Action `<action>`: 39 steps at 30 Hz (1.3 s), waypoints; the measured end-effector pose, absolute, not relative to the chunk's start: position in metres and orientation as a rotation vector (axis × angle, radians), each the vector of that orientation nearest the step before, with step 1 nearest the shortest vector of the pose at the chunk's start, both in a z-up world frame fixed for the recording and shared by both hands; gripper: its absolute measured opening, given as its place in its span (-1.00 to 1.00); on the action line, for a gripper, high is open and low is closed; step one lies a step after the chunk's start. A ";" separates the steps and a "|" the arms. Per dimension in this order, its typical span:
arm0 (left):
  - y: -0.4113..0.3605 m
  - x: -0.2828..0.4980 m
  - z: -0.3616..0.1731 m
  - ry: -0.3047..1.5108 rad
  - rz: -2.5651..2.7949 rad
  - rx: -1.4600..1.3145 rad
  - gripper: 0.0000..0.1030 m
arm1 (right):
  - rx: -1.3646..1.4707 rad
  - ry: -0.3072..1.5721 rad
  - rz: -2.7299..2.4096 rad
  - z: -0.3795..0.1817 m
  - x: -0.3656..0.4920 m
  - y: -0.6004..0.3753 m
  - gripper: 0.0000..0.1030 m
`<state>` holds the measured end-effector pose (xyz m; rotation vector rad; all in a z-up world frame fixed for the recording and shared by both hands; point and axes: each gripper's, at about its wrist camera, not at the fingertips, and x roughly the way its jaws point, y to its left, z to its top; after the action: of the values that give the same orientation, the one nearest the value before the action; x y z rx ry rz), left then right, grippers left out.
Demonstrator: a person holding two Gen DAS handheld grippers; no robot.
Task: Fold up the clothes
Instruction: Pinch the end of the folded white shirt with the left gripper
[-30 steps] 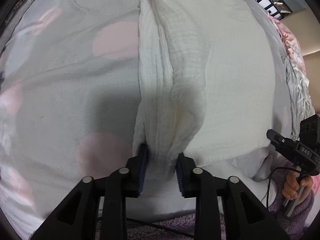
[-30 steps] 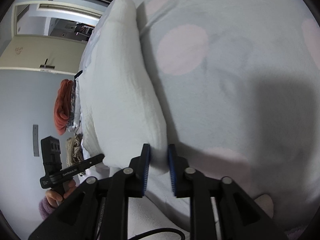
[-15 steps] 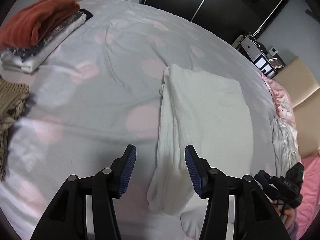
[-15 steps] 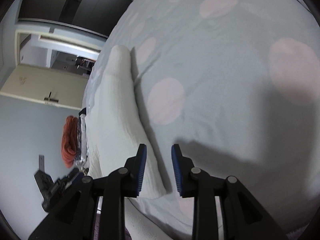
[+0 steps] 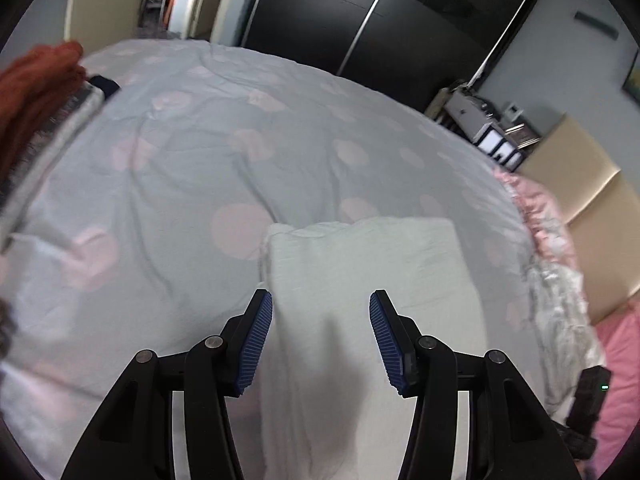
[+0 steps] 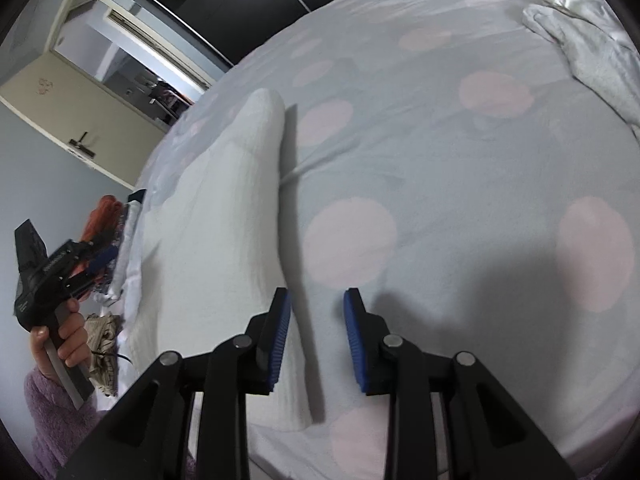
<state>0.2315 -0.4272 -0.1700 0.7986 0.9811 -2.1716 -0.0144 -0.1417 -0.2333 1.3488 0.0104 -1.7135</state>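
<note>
Both grippers, left [image 5: 321,340] and right [image 6: 316,340], gape empty above white cloth [image 5: 360,280].

Ahead of you the bed [image 5: 192,152] fills most of the left wrist view, its pale grey cover dotted with pink circles. At twelve o'clock a black sliding wardrobe [image 5: 360,28] spans the far wall. At eleven o'clock a cream door frame [image 5: 100,0] opens onto a lit room. At two o'clock a cluttered shelf unit [image 5: 492,128] stands beside a beige padded headboard [image 5: 592,200], under a grey-blue wall [image 5: 560,48]. Light is dim and even
</note>
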 end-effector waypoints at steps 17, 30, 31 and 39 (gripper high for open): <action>-0.477 0.214 -0.248 1.168 -2.086 0.928 0.20 | 1.289 0.096 -1.612 -0.213 -0.016 -0.233 -0.04; -0.477 0.199 -0.256 1.212 -2.162 0.970 -0.24 | 1.300 0.186 -1.592 -0.228 -0.041 -0.298 0.06; -0.477 0.198 -0.256 1.209 -2.161 0.972 -0.29 | 1.316 0.170 -1.578 -0.230 -0.044 -0.300 0.06; -0.470 0.189 -0.249 1.156 -2.169 1.007 -0.60 | 1.372 0.159 -1.534 -0.236 -0.043 -0.317 -0.03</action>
<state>0.1891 -0.4704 -0.2489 1.0067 1.1563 -2.1691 -0.0425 -0.3171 -0.2365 1.3719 0.1595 -1.5338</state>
